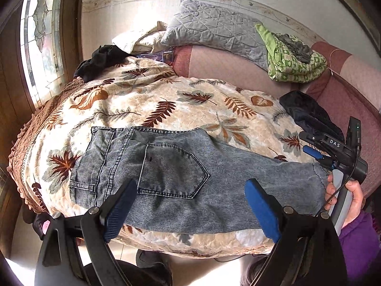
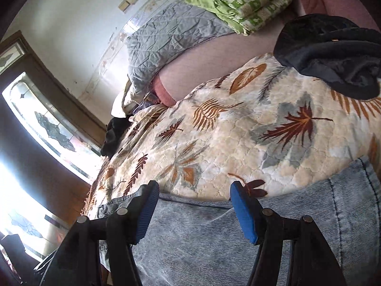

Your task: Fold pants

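Observation:
Grey-blue jeans [image 1: 181, 181] lie folded lengthwise on the leaf-patterned bedspread [image 1: 147, 100], waistband at the left, back pocket up, leg end at the right. My left gripper [image 1: 190, 195] is open and hovers over the jeans' near edge, holding nothing. The right gripper [image 1: 333, 152] shows in the left wrist view at the right end of the jeans, held by a hand. In the right wrist view the right gripper [image 2: 193, 195] is open just above the jeans [image 2: 214, 238], its blue fingers [image 2: 243, 212] spread wide.
A dark garment [image 1: 307, 116] lies on the bedspread at the right, another black garment [image 1: 100, 59] at the far left. A grey quilted pillow [image 1: 214, 28] and a green blanket [image 1: 293, 57] sit at the back. A window [image 1: 40, 35] is at left.

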A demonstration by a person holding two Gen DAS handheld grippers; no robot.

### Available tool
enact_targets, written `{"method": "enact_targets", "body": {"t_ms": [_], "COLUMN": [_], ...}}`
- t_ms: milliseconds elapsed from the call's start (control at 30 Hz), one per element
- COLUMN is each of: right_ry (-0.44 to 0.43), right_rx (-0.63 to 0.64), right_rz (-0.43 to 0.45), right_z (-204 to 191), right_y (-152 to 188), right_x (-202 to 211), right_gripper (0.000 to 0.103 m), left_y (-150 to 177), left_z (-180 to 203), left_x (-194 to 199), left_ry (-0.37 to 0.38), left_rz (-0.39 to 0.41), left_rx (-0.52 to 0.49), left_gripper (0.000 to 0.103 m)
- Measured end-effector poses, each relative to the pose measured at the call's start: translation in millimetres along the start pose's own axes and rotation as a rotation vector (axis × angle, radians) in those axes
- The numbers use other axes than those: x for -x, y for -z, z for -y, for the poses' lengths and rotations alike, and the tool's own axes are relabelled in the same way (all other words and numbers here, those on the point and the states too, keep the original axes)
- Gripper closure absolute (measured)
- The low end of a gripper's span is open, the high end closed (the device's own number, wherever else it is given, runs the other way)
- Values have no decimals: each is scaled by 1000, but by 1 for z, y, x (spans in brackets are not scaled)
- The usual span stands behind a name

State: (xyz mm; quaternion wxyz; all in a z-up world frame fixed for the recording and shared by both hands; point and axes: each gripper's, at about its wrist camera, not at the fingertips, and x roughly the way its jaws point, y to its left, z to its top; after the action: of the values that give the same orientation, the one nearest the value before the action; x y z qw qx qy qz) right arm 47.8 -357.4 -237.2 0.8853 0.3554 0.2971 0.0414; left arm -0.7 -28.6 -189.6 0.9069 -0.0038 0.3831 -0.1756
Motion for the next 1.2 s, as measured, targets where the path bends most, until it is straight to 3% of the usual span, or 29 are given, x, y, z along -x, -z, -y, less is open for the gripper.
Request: {"method": "enact_targets", "body": {"t_ms": [267, 500, 667, 833, 933, 1200], "right_ry": [4, 13, 37, 58, 87, 72], "right_rx": [-3, -7, 1, -74, -89, -158], "right_rz": [15, 23, 28, 49, 61, -46], "right_z": [1, 12, 34, 74, 93, 130], "right_y": [-2, -5, -8, -6, -4, 6], "right_x": [-2, 11, 34, 72, 96, 129], "right_gripper": [38, 38, 38, 38, 38, 37], "left_y": [-6, -24, -35, -39, -35, -17], "left_z": [9, 1, 4, 49, 84, 155], "left_x": [-5, -22, -40, -61, -82, -118], "left_ry": [-34, -102, -100, -36, -10, 89], "left_rz": [-5, -22, -54, -56, -104, -200], "left_rx": [-56, -26, -11, -67, -136, -223], "left_gripper": [11, 11, 11, 11, 11, 11]}}
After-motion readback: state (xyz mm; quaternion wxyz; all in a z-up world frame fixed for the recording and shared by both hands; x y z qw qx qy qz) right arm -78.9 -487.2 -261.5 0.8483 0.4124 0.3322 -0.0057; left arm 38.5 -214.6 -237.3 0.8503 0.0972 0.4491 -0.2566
